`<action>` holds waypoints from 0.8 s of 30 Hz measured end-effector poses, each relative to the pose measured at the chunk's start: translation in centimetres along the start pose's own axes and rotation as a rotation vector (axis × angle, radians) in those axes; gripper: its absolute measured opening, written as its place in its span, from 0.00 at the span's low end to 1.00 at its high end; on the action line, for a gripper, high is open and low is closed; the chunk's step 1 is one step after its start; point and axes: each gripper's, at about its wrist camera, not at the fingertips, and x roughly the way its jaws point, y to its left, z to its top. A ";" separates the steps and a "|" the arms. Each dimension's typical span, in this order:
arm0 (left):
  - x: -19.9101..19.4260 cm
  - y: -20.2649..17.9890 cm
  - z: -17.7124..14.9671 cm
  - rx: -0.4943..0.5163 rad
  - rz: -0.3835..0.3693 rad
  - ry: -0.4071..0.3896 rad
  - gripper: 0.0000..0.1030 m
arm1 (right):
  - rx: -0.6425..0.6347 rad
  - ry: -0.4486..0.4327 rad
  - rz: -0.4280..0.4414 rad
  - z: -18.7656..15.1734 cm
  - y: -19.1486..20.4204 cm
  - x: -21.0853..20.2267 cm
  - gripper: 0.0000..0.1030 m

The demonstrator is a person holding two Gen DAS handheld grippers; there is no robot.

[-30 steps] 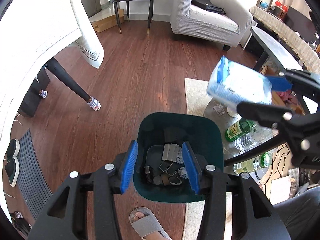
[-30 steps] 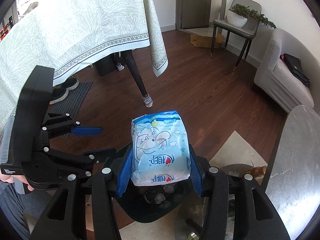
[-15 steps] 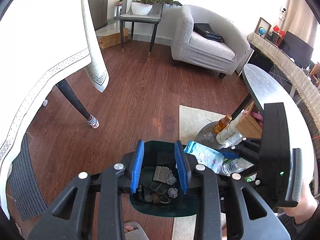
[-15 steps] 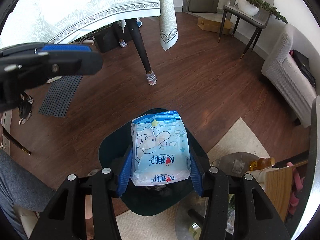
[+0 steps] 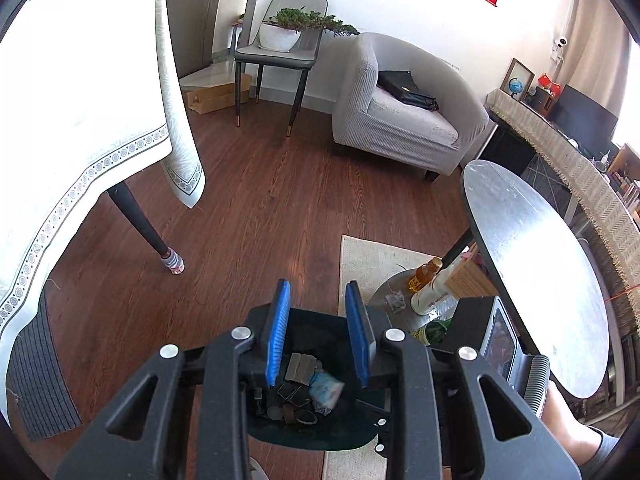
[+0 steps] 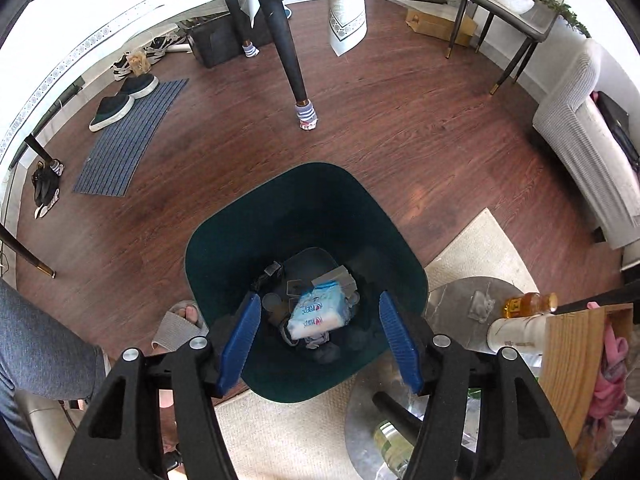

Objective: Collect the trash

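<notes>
Left wrist view: slanted downward past its blue finger pads (image 5: 275, 344), close above the dark green plastic bin (image 5: 320, 436). Right wrist view: steeply downward between its pads, straight into the same bin (image 6: 256, 240). Shared: bin, floor.

1 dark green bin (image 6: 304, 216) is seen, with 1 blue-and-white packet (image 6: 318, 314) lying inside. 1 armchair (image 5: 408, 108), 1 grey chair (image 5: 280, 48) and 1 potted plant (image 5: 296, 26) are counted. 1 striped mat (image 6: 128, 140) and 2 dark slip-on shoes (image 6: 124, 100) are visible.

Right gripper (image 6: 320, 340) jaws just opening, empty — left gripper (image 5: 318, 332) narrowed, empty.
</notes>
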 end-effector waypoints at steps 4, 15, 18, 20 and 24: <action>-0.2 -0.6 0.4 -0.003 -0.006 -0.017 0.29 | -0.002 -0.018 0.006 -0.3 -0.2 -0.8 0.61; -2.1 -2.5 1.4 0.003 -0.009 -0.084 0.30 | 0.024 -0.171 0.014 -0.2 -0.1 -5.8 0.50; -2.8 -2.3 1.7 -0.023 -0.016 -0.095 0.32 | 0.044 -0.217 0.003 -0.3 -0.5 -7.5 0.49; -3.2 -2.5 1.5 -0.016 -0.006 -0.101 0.32 | 0.069 -0.249 -0.007 -0.5 -1.1 -8.8 0.48; -4.1 -3.9 0.8 0.025 0.026 -0.115 0.42 | 0.123 -0.312 -0.047 -1.6 -2.4 -11.5 0.48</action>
